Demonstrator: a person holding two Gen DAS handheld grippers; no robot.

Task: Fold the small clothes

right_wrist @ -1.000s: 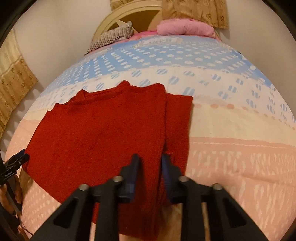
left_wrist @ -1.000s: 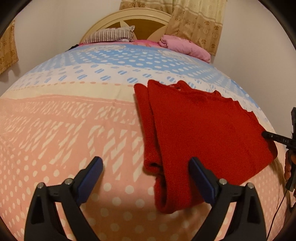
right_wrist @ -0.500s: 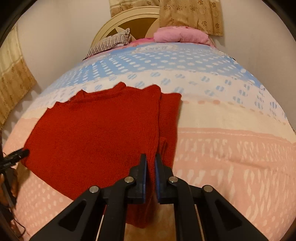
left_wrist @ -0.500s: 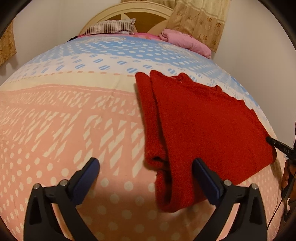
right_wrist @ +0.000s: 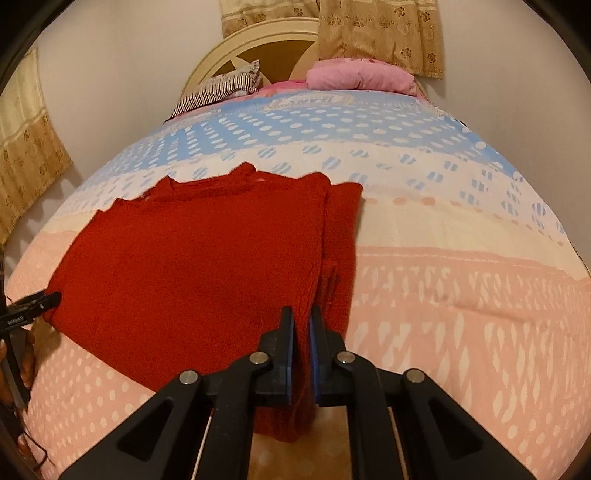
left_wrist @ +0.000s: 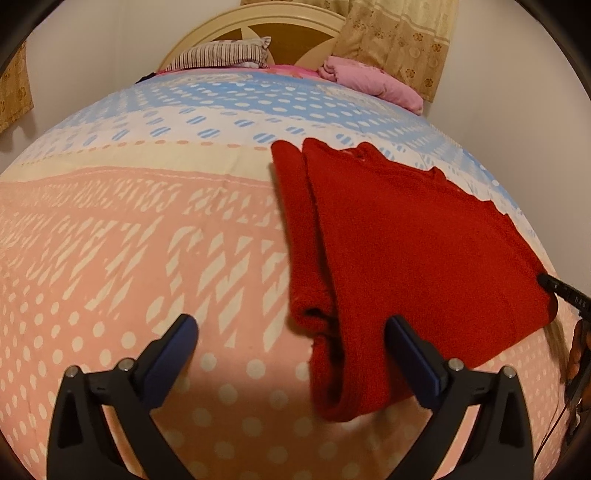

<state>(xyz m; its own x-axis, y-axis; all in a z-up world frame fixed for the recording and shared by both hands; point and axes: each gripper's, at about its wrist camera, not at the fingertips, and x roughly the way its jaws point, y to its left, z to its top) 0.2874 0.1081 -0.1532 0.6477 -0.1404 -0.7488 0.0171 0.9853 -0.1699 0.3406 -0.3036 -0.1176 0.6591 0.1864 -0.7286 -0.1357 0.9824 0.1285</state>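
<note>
Red sweater (right_wrist: pixel 192 266) lies flat on the bedspread (right_wrist: pixel 461 295), its near hem pinched by the closed right gripper (right_wrist: pixel 301 332) for folding, while the left gripper (left_wrist: pixel 291 350) gapes wide, empty, alongside.

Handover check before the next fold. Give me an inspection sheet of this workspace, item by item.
Surface: bed with a pink, cream and blue patterned cover.
Job's things: red knit sweater, flat, one side already folded in; hem near the foot edge.
Clutter: nothing seen on the cover near the sweater.
Grippers: left claw open above the sweater's folded edge, not touching; right claw shut on the sweater's hem.
Cables: thin dark cable at the left edge of the right wrist view.
Surroundings: striped pillow, pink bedding, round headboard, gold floral curtain.
</note>
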